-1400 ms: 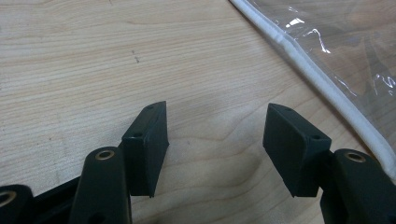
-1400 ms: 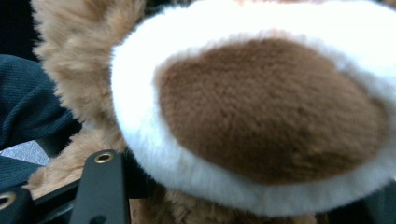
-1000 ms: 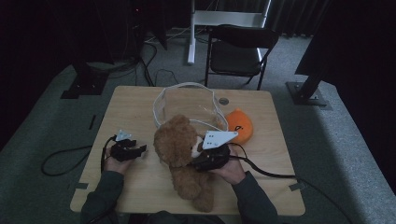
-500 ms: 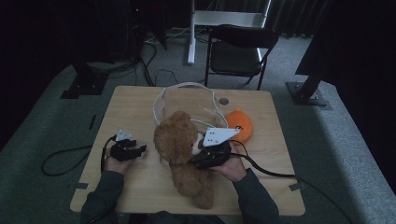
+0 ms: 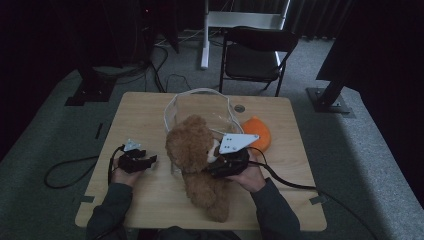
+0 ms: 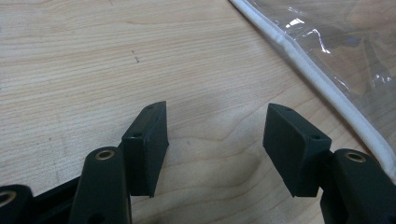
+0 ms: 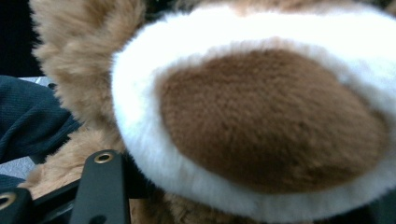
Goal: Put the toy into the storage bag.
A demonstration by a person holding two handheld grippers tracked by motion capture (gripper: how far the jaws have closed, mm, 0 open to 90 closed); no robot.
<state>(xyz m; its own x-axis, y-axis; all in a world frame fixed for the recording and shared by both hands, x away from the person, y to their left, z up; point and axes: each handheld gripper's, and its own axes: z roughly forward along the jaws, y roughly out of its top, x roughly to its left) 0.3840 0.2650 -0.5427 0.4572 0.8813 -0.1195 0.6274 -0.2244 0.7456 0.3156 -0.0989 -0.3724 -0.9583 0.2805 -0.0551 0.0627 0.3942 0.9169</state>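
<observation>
The right hand-held gripper [image 5: 220, 162] clamps the teddy bear [image 5: 197, 160] against the clear bag [image 5: 200, 107].

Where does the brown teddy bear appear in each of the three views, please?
High view: teddy bear lies at table centre, beside the right gripper.
Left gripper view: not in it.
Right gripper view: its white-rimmed brown patch looms just above the jaws.
Shared landmark: the clear bag.

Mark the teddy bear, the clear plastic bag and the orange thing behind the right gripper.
teddy bear [image 5: 192, 145], high view, back of its head.
clear plastic bag [image 6: 322, 79], left gripper view, white piped edge.
orange thing [image 5: 260, 131], high view, its top.
</observation>
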